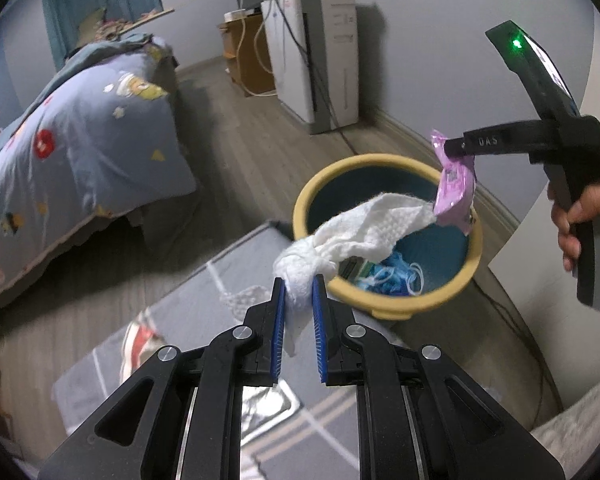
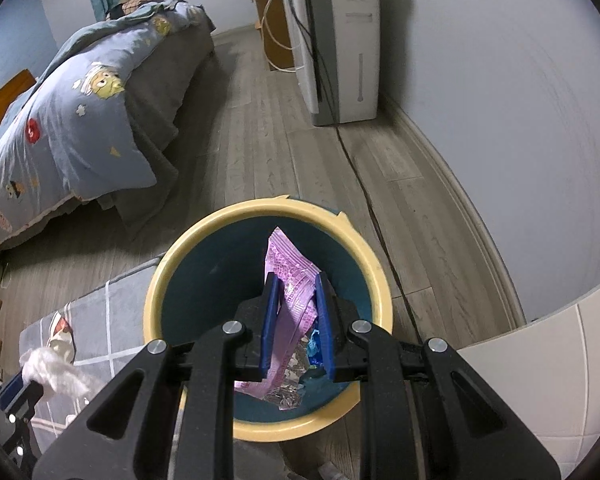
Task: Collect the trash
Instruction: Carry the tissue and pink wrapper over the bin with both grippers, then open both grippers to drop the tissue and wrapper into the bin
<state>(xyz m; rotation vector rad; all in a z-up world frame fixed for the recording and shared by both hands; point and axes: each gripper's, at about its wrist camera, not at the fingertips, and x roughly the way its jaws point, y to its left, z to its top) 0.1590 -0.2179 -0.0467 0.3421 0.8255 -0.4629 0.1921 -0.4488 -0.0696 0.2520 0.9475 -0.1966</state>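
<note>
A round bin point(image 1: 384, 162) with a yellow rim and dark blue inside stands on the wood floor; blue and white trash point(image 1: 396, 278) lies in it. My left gripper point(image 1: 299, 286) is shut on a white paper towel point(image 1: 364, 228) that hangs over the bin's near rim. My right gripper point(image 2: 297, 286) is shut on a pink wrapper point(image 2: 290, 268) and holds it directly above the bin point(image 2: 180, 264). In the left wrist view the right gripper point(image 1: 454, 148) holds the wrapper point(image 1: 456, 188) over the bin's right rim. The left gripper and towel point(image 2: 54, 372) show at lower left.
A grey patterned rug point(image 1: 172, 360) lies under the left gripper beside the bin. A bed with a blue quilt point(image 1: 80, 140) stands at left. A white appliance point(image 1: 332, 56) stands by the wall, with a black cable point(image 2: 364, 184) running past the bin.
</note>
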